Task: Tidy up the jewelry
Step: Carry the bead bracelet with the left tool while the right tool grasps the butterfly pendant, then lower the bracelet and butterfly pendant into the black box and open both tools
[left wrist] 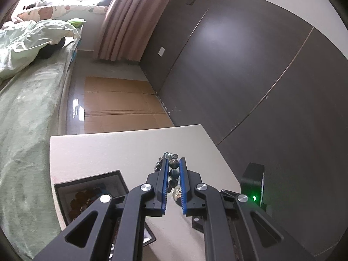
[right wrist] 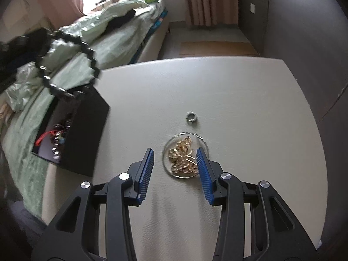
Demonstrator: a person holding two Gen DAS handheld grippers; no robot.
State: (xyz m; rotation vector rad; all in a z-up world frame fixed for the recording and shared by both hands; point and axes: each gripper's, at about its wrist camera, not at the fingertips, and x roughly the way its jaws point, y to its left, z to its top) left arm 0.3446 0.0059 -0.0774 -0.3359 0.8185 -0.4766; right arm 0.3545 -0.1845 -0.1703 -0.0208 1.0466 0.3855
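Observation:
My left gripper (left wrist: 174, 163) is shut on a dark beaded bracelet (left wrist: 174, 171). In the right wrist view the bracelet (right wrist: 65, 65) hangs as a loop in the air above the open black jewelry box (right wrist: 87, 130), held from the upper left. The box (left wrist: 91, 193) holds several small pieces. My right gripper (right wrist: 175, 154) is open, low over the table, its blue pads on either side of a gold butterfly ornament inside a thin hoop (right wrist: 183, 156). A small silver ring (right wrist: 191, 116) lies just beyond it.
The white table (right wrist: 239, 108) stands beside a bed with green bedding (right wrist: 108, 43). A dark wall (left wrist: 239, 65) runs along the table's right side. Flat cardboard (left wrist: 121, 108) lies on the floor. A black device with a green light (left wrist: 253, 184) shows at the right of the left wrist view.

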